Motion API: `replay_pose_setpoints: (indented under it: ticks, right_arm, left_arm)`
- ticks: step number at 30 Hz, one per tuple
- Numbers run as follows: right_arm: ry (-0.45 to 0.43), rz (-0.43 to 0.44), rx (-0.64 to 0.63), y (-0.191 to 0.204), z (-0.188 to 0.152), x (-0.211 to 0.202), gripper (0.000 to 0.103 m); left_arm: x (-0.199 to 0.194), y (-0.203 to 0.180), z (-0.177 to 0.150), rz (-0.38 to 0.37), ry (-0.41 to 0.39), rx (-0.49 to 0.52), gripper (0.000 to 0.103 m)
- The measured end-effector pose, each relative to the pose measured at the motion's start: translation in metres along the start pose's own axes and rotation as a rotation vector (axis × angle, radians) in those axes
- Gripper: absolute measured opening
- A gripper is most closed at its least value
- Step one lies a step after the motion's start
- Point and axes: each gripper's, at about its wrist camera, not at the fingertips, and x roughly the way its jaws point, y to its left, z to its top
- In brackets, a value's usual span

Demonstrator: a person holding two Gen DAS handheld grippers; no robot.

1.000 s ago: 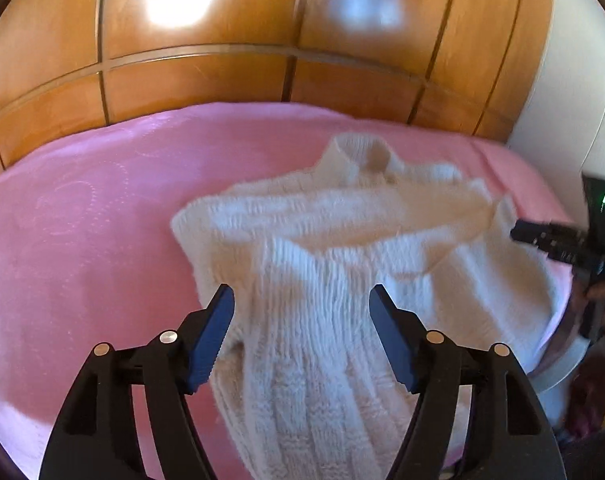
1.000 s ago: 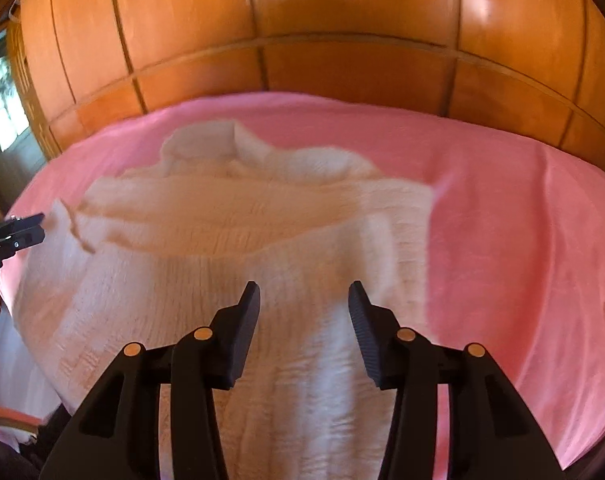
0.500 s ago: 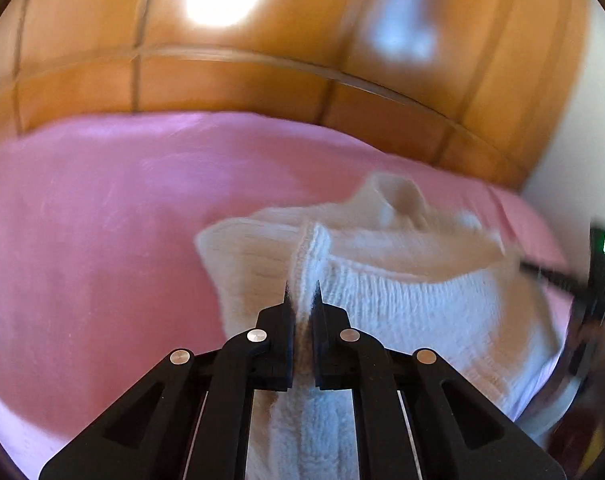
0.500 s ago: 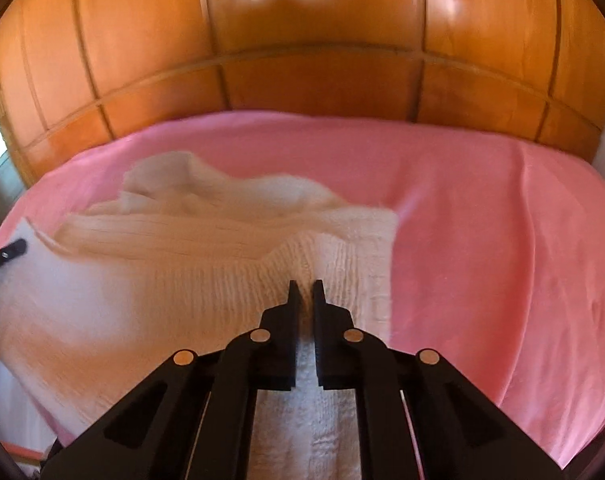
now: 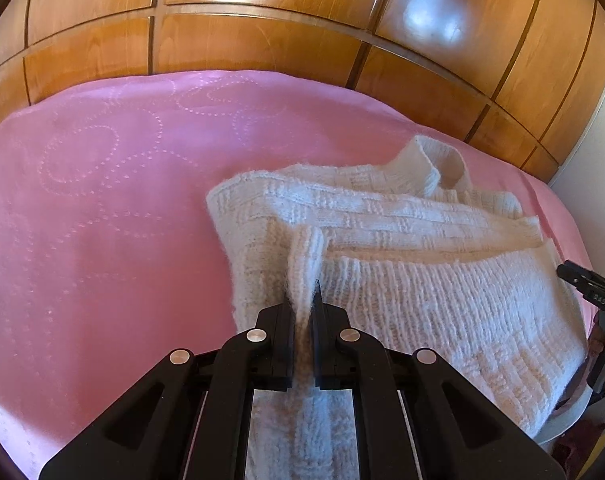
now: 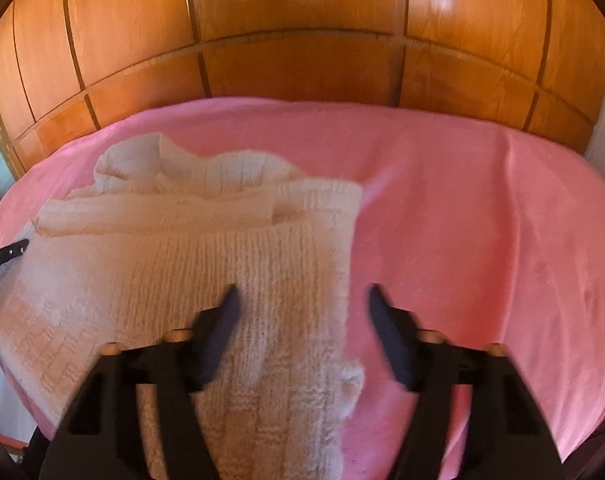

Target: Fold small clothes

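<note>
Glossy wooden panels point(image 5: 262, 44) back the pink bedspread point(image 5: 102, 220). My left fingers point(image 5: 302, 304) pinch the cream knitted sweater's point(image 5: 422, 280) ribbed hem (bunched upward); my right fingers point(image 6: 302, 300) have just been opening, nothing pinched.

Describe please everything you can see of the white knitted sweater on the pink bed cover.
The sweater is cream-white, chunky wool-like knit with ribbed and basket-weave bands and a standing roll collar. It lies partly folded on the pink bed cover, one sleeve laid across the body, its near part hanging over the edge. The left gripper is shut on a raised pinch of its ribbed hem. The right gripper has just been opening, and its jaws now stand apart over the knit without pressing it.
</note>
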Motion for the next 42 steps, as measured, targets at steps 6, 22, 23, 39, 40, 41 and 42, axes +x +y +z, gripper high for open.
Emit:
replay_pose_setpoints:
  ticks: [6,22,23,39,40,41,42]
  right_arm:
    - [0.017,0.008,-0.035,0.01,-0.006,-0.01,0.006]
    - [-0.197,-0.044,-0.021,0.013,0.099,-0.042,0.005]
    - [-0.178,-0.07,-0.012,0.012,0.106,-0.022,0.005]
    - [-0.011,-0.213,0.011,0.02,0.091,0.082,0.032]
    - [-0.031,-0.202,0.015,0.023,0.09,0.073,0.036]
    - [-0.058,-0.184,0.015,0.029,0.088,0.058,0.037]
    - [-0.08,-0.158,0.012,0.035,0.087,0.047,0.04]
  left_arm:
    - [-0.02,-0.009,-0.005,0.007,-0.044,0.036,0.005]
    - [-0.033,-0.007,0.087,0.02,-0.14,-0.01,0.005]
    - [-0.019,-0.005,0.093,0.043,-0.124,-0.017,0.005]
    - [0.074,-0.019,0.099,0.366,-0.008,0.09,0.024]
    - [0.06,-0.021,0.096,0.357,-0.033,0.088,0.024]
    - [0.04,-0.023,0.091,0.338,-0.049,0.071,0.024]
    - [0.03,-0.025,0.087,0.318,-0.064,0.063,0.024]
